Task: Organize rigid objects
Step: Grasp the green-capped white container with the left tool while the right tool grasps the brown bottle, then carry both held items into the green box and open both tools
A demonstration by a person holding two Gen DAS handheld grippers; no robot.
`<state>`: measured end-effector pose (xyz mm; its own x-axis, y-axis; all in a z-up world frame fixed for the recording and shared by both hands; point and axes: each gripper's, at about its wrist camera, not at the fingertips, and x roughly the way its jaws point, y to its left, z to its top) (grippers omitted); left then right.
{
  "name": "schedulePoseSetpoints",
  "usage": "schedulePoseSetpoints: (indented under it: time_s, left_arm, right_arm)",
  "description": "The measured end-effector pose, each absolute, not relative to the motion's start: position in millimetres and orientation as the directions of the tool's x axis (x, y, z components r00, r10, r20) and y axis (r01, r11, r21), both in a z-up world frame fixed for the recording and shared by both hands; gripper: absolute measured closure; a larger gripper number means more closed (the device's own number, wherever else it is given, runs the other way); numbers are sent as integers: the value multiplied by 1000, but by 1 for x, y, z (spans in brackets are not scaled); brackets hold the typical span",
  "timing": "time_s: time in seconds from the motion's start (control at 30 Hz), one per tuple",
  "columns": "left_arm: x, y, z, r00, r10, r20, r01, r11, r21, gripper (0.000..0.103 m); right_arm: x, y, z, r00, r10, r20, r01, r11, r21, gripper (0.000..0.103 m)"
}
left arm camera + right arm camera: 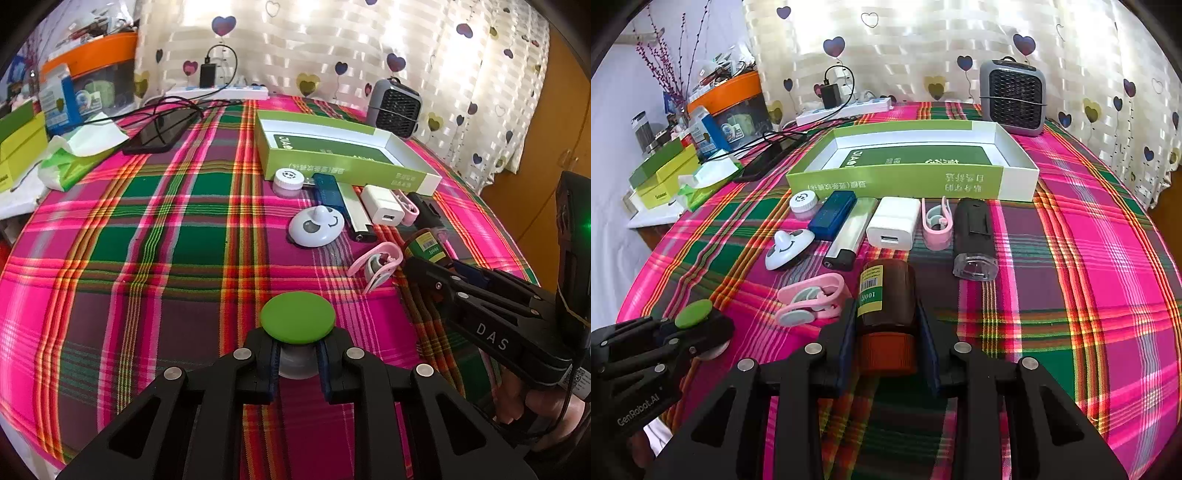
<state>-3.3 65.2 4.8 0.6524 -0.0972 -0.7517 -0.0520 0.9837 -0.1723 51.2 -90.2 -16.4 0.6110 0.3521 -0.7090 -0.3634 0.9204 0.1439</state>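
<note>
My left gripper (297, 350) is shut on a round green-topped knob (297, 319) with a pale base, low on the plaid cloth; in the right wrist view the knob (693, 314) shows at the lower left. My right gripper (888, 332) is shut on a brown bottle (890, 295) with an orange cap, which lies on its side. An open green-and-white box (912, 179) stands behind a row of small items: white jar (802, 202), blue stick (833, 214), white charger (894, 227), pink clip (936, 225), black device (973, 232). A second pink clip (809, 299) lies beside the bottle.
A grey fan heater (1012, 96) stands at the back right and a power strip (846, 109) with cables at the back. A phone (159, 133), a tissue pack (77, 155) and stacked boxes (665, 173) crowd the left side. A white smiley holder (786, 247) lies mid-table.
</note>
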Motion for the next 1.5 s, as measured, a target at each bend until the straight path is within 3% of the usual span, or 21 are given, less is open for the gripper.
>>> schedulePoseSetpoints:
  time_s: [0.83, 1.5]
  left_arm:
    - [43, 66, 38, 709, -135, -692, 6, 983, -186, 87]
    - [132, 81, 51, 714, -151, -684, 12, 979, -204, 87]
  right_arm:
    - [71, -100, 9, 638, 379, -671, -370, 914, 165, 70]
    - [143, -114, 32, 664, 353, -659, -342, 927, 153, 70]
